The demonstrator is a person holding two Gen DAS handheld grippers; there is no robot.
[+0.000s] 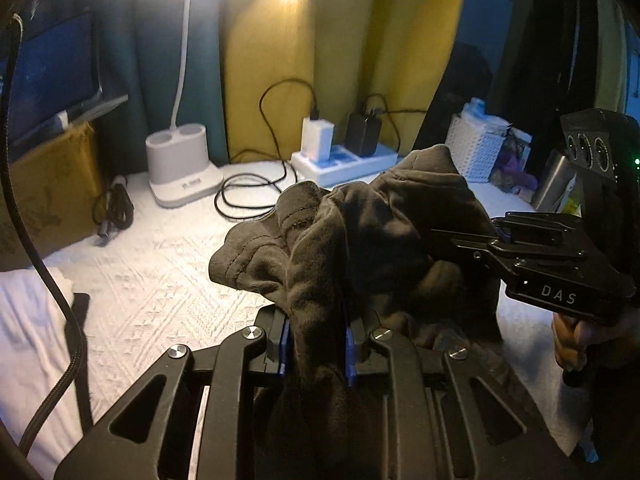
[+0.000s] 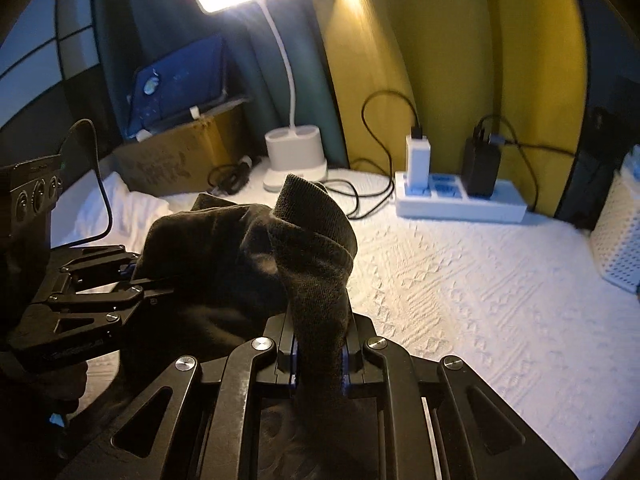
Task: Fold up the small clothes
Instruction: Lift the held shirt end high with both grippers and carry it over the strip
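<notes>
A dark, crumpled small garment (image 1: 380, 216) hangs bunched in the air above the white textured cover (image 1: 160, 280). My left gripper (image 1: 316, 344) is shut on a fold of it, and the cloth runs down between the blue-padded fingers. From the right my right gripper (image 1: 444, 240) bites into the same bundle, a hand under its handle. In the right wrist view my right gripper (image 2: 319, 350) is shut on a ribbed, hemmed band of the garment (image 2: 224, 248). My left gripper (image 2: 138, 272) pinches the cloth from the left.
At the back stand a white lamp base (image 1: 182, 168), a power strip (image 1: 344, 162) with two chargers, and loose black cables (image 1: 248, 196). A cardboard box (image 1: 48, 196) is at left, a white perforated basket (image 2: 620, 236) at right. White cloth (image 1: 28, 320) lies at left.
</notes>
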